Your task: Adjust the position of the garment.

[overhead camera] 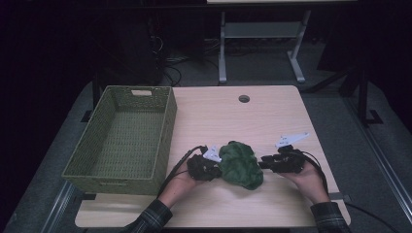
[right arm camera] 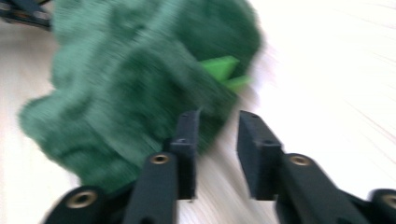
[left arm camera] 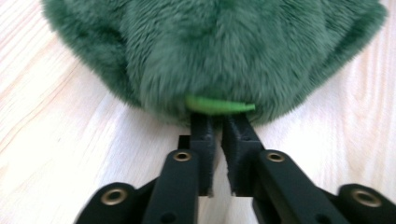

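Flanking green plush cloth, left gripper fingers nearly together, right gripper fingers apart.

- I take this for a lab: dim room, pale wooden desk with cable hole.
- Tangled black cables and grey metal bench frame behind.

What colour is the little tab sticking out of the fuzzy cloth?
Bright lime green tab, against the dark green fuzzy cloth; clearest in the left gripper view.
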The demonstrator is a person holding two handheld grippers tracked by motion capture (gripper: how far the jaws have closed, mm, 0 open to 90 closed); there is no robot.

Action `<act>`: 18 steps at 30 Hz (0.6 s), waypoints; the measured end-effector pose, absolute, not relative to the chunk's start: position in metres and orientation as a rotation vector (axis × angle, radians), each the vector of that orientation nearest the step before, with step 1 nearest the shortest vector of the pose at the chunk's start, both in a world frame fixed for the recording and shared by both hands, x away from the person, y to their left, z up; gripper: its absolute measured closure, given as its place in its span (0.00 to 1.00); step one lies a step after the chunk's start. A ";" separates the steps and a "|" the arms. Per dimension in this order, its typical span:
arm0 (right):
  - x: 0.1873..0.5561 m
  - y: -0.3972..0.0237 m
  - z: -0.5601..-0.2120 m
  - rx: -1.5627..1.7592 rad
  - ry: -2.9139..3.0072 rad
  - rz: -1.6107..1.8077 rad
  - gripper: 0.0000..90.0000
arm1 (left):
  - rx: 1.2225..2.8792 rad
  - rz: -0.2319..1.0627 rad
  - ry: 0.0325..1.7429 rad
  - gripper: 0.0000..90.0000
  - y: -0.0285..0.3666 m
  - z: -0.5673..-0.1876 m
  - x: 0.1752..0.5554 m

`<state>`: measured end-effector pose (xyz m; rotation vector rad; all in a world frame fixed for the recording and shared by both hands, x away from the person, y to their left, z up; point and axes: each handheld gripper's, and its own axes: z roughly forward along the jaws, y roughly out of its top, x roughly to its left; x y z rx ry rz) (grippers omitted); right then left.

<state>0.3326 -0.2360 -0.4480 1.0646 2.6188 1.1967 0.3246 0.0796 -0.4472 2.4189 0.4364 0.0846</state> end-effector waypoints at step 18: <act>0.294 -0.282 -0.475 1.246 2.373 0.978 0.17 | 2.393 0.109 0.416 0.32 0.091 -0.415 0.320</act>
